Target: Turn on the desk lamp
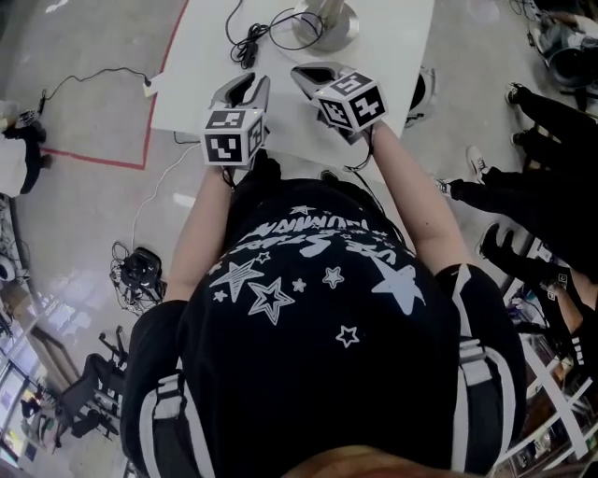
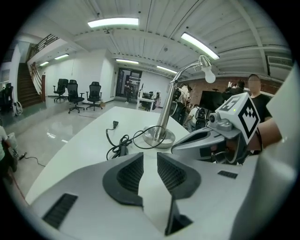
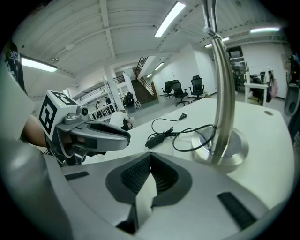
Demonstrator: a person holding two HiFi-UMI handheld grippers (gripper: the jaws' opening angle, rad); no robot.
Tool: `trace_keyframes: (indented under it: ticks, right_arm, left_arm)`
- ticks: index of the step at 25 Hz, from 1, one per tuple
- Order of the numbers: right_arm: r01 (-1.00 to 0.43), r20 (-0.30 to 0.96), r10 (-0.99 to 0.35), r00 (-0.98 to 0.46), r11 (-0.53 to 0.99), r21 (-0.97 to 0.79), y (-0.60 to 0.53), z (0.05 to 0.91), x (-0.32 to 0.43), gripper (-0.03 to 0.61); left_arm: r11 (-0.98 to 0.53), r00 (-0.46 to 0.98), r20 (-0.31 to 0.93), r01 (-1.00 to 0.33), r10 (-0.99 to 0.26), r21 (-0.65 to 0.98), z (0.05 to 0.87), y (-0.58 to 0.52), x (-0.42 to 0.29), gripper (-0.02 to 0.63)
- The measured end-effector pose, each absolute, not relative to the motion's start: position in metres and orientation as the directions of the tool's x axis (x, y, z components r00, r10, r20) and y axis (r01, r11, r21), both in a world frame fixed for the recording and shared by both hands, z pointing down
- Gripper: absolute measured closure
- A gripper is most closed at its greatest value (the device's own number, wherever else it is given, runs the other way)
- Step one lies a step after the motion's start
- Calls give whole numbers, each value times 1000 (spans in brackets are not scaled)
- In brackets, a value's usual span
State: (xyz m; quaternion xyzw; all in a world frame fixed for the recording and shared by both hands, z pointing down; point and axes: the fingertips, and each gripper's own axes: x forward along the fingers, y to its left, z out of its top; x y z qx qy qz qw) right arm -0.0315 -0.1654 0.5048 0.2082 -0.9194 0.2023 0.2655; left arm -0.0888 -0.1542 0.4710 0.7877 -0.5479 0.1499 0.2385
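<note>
You hold both grippers out from your chest, side by side over the near edge of the white table. Your left gripper has its jaws parted. Only bare tabletop shows in the gap, so it grasps nothing. Your right gripper has its jaws clenched tip to tip, with nothing pinched between them.

Ahead of both sets of fingertips lies the black cord of the desk lamp, bunched in loose loops on the tabletop. A thicker dark block sits along the cord, and the plug lies loose farther out on the table. No finger touches the cord.

Beyond the cord stands the lamp's round metal base, with one loop of cord lying over it. From your left gripper the base is ahead and a little to the right of the open jaws. From your right gripper the shiny post rises ahead and to the right of the closed jaws. The curved neck carries the bulb out over the right gripper's side. The lamp is apart from both grippers.

Past the table are office chairs and a staircase.
</note>
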Motion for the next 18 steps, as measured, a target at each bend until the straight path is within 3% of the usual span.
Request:
trace_keyframes:
  ticks: [10, 18]
  right_arm:
    - [-386, 507, -234, -830, 897, -217, -105, 474, 38, 574]
    - [-278, 419, -171, -892, 938, -209, -58, 450, 88, 574]
  left_arm:
    - [-174, 240, 396, -965, -886, 195, 431, -101, -37, 535]
    - [-73, 132, 396, -984, -909, 160, 429, -45, 9, 604]
